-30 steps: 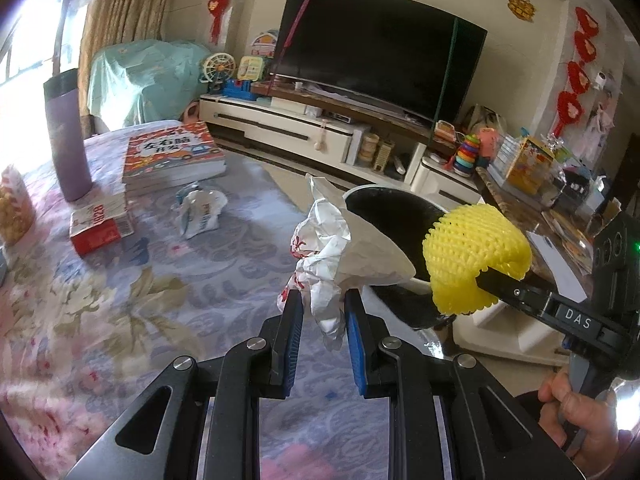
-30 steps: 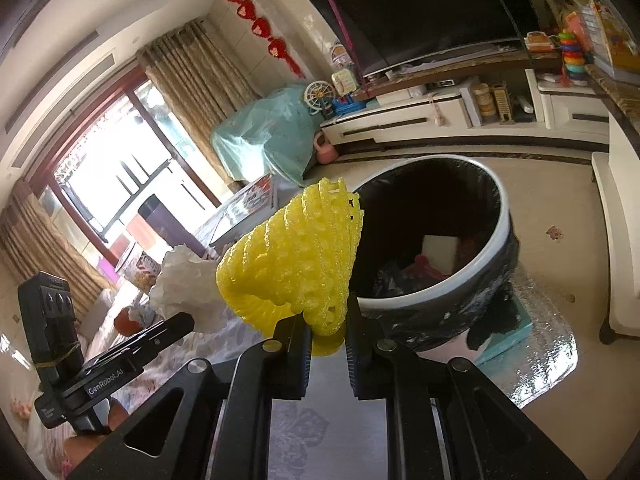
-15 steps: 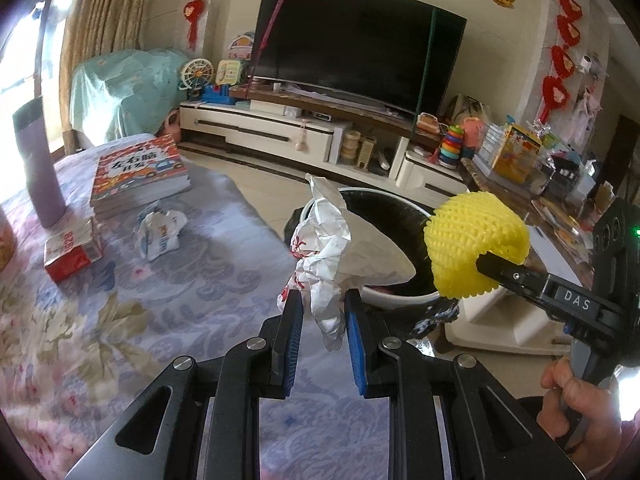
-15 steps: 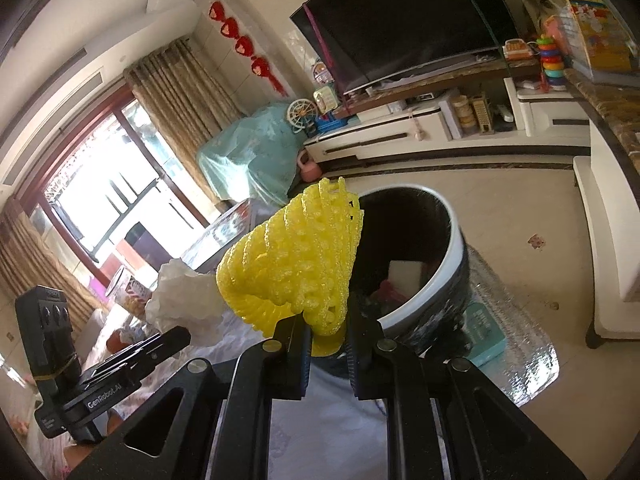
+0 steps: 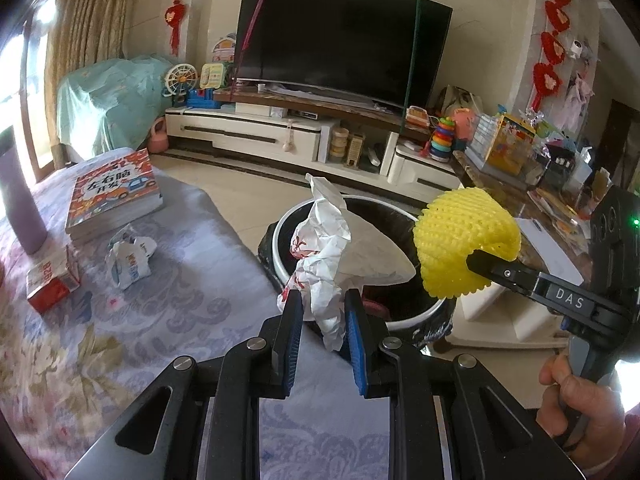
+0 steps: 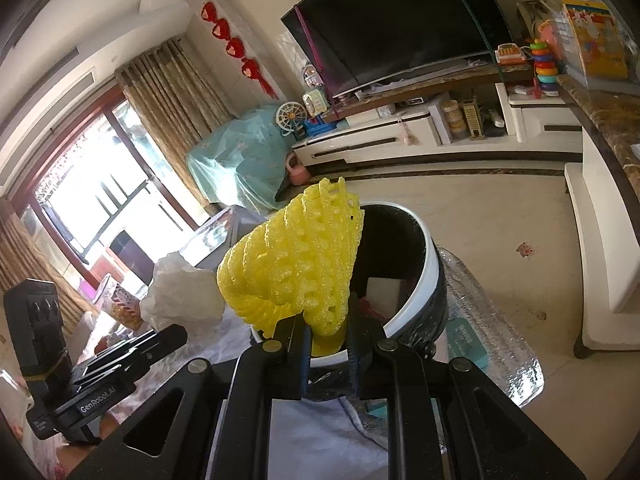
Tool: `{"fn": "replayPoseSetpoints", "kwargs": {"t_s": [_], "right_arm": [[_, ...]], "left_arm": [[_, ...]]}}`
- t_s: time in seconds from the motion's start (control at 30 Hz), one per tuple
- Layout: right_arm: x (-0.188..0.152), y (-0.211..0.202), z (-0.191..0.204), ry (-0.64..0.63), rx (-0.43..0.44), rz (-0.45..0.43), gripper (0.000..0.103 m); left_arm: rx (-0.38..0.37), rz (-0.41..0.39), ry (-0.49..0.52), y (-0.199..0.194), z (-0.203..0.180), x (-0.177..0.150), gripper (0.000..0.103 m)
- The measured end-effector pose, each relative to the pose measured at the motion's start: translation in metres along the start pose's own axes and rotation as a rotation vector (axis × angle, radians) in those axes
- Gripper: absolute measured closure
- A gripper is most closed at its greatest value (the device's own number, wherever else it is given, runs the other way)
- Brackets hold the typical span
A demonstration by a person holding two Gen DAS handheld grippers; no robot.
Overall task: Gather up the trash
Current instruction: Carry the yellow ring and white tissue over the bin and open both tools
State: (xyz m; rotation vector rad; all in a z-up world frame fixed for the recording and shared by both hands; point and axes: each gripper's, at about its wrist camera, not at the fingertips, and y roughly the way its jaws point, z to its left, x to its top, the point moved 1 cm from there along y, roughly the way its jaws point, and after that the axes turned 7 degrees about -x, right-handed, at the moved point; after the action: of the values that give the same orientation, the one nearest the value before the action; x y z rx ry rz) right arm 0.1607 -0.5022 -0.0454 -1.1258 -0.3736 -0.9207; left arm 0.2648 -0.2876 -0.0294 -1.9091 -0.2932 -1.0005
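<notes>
On the left of the bench (image 5: pixel 168 320), with its floral cloth, a purple tumbler (image 5: pixel 18 204), a red carton (image 5: pixel 50 286), a picture book (image 5: pixel 114 198) and one crumpled wrapper (image 5: pixel 130 260) lie where they did a second ago, though all now sit nearer the frame's left edge, so the left gripper (image 5: pixel 320 320) has swung toward the trash bin (image 5: pixel 416 314). Its blue fingers (image 5: pixel 288 332) are closed on a crumpled white paper (image 5: pixel 332 256), which now hangs at the bin's near rim rather than over the cloth. Further right, the right gripper (image 6: pixel 326 342) is clamped on a yellow foam net (image 6: pixel 296 264), and in its own view the bin has drawn closer beneath the net, so that the net covers part of the black opening. A white scrap (image 6: pixel 384 292) already lies inside. Both pieces have thus been carried from the bench side to the mouth of the bin, and the likely step in hand is the drop: the net looks ready to fall in, while the paper may need to travel slightly further over the rim. The wrapper on the cloth remains to be collected.
</notes>
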Motion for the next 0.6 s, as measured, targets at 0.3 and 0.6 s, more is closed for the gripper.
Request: {"fn": "replayPoseSetpoints", "kwargs": {"t_s": [0.3,0.6], "right_arm": [[0.007,0.008,-0.003,-0.020,-0.025,0.011,0.087],[0.014,0.015,-0.002,-0.036,-0.044,0.020,0.087]], "left_arm": [[0.000,0.006,0.015,0.016,-0.005,0.012,0.082],[0.001,0.018,0.028,0.033,-0.006,0.023,0.082]]}}
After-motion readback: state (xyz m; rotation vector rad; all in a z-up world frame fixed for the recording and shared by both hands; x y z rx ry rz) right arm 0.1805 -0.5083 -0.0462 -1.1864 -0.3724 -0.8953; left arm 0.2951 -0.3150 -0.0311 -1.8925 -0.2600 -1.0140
